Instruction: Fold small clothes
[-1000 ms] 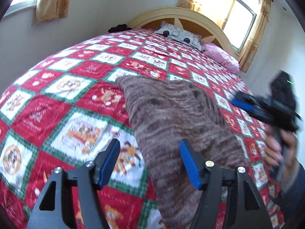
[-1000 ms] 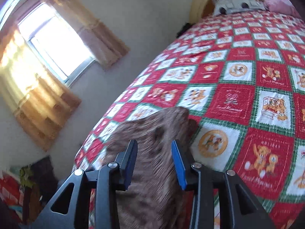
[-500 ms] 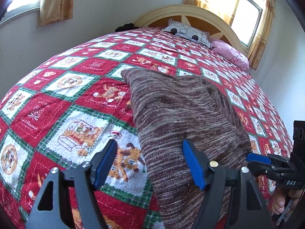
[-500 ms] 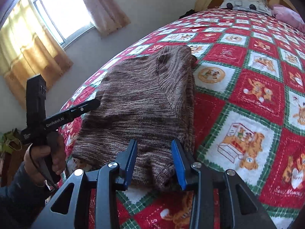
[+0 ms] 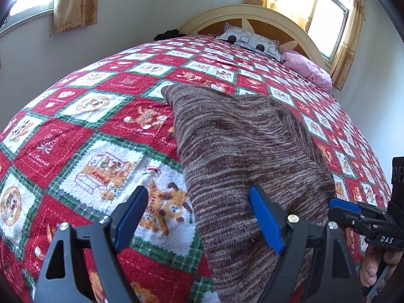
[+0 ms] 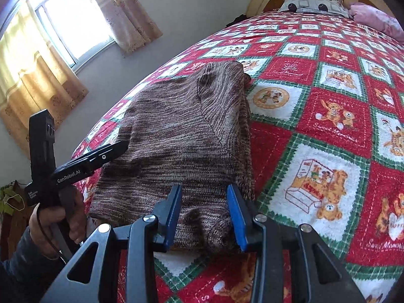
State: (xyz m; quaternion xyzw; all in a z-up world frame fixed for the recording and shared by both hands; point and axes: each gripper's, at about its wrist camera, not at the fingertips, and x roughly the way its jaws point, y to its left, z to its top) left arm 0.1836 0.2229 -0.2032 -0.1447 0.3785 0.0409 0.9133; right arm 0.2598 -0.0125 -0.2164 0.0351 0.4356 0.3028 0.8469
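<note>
While the brown knitted sweater (image 5: 242, 156) lies folded on the bed's red patterned blanket (image 5: 75, 136), the left claw (image 5: 199, 219) is opening above its left edge, pinching nothing. The right claw (image 6: 204, 214) stands partly spread over its near hem, not pressing it.

"GenRobot.AI" reads white along the left tool (image 6: 123, 146). "DAS" shows on the right tool (image 5: 338, 205). The bedspread (image 6: 328, 116) squares say "HOLIDAY", "Sweet Memories" and "HAPPY".
</note>
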